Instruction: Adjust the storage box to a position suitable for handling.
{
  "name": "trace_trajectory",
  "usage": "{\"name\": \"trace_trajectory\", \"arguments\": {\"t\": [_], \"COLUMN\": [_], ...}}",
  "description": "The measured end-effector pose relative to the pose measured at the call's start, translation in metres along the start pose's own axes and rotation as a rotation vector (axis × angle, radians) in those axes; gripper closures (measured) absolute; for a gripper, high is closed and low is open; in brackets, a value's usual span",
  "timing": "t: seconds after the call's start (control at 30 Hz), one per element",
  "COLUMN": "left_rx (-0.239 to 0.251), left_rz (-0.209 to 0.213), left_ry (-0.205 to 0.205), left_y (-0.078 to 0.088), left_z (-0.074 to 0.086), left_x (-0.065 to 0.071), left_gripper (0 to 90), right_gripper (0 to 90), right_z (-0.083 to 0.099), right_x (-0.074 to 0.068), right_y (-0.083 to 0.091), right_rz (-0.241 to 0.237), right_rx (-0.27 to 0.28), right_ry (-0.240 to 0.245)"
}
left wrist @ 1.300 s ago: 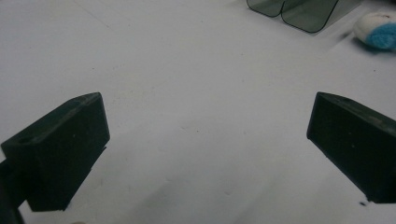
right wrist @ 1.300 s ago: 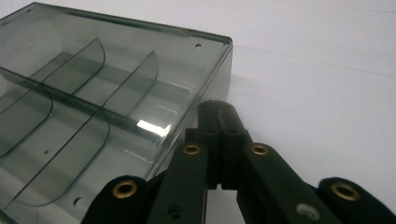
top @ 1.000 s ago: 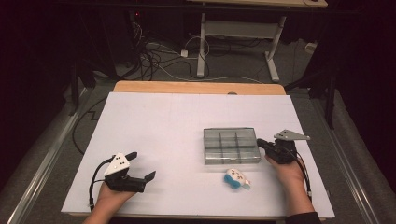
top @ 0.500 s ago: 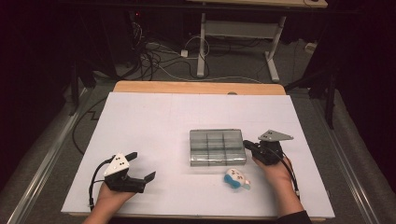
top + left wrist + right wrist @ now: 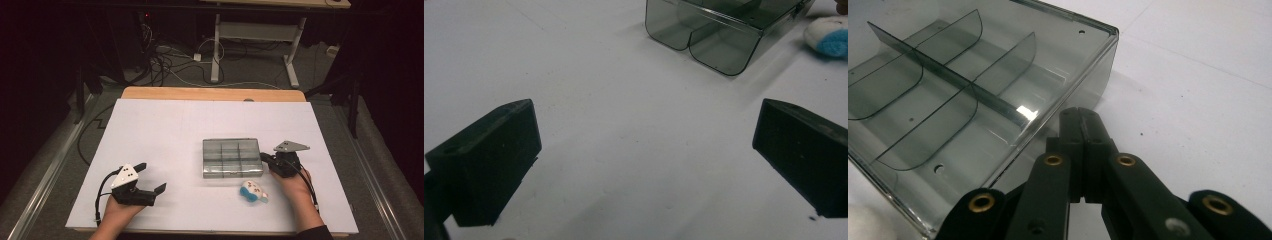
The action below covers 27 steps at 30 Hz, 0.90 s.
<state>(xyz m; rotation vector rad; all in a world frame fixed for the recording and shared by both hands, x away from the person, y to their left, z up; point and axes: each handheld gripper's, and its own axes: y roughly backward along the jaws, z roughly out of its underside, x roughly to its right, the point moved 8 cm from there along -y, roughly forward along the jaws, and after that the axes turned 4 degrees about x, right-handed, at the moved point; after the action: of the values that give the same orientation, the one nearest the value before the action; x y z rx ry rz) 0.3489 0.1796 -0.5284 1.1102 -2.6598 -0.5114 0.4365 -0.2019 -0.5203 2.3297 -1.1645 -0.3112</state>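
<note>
Bright, evenly lit white table, dark surroundings, slightly soft focus.

A small white and blue soft toy (image 5: 253, 192) lies near the front edge of the white table (image 5: 165, 130). Cables (image 5: 170, 60) sprawl on the floor beyond the table's far edge.

Wide-apart black jaws of the left gripper (image 5: 644, 170) over white table (image 5: 589, 75), smoky compartment box (image 5: 724, 30) beyond.
</note>
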Motion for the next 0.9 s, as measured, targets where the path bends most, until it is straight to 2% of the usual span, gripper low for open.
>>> {"name": "trace_trajectory", "arguments": {"t": [0.17,0.4,0.7,0.9], "left_rx": [0.002,0.004,0.002,0.006], "left_rz": [0.001,0.005,0.003,0.004], "left_ry": [-0.003,-0.003,0.008,0.005], "left_y": [0.0,0.001,0.0,0.001], "left_z": [0.0,0.0,0.0,0.0], "left_x": [0.0,0.001,-0.001,0.0], "left_gripper": [0.0,0.0,0.0,0.0], "right_gripper": [90.0,90.0,90.0,90.0], "right_z": [-0.001,-0.007,-0.009,-0.013], "right_x": [-0.006,-0.026,-0.044,-0.06], "right_y": [-0.002,-0.009,-0.017,-0.022], "right_rz": [-0.011,-0.039,-0.077,-0.096], "right_rx": [-0.002,-0.009,-0.021,-0.029], "right_ry": [0.018,0.062,0.091,0.135]}}
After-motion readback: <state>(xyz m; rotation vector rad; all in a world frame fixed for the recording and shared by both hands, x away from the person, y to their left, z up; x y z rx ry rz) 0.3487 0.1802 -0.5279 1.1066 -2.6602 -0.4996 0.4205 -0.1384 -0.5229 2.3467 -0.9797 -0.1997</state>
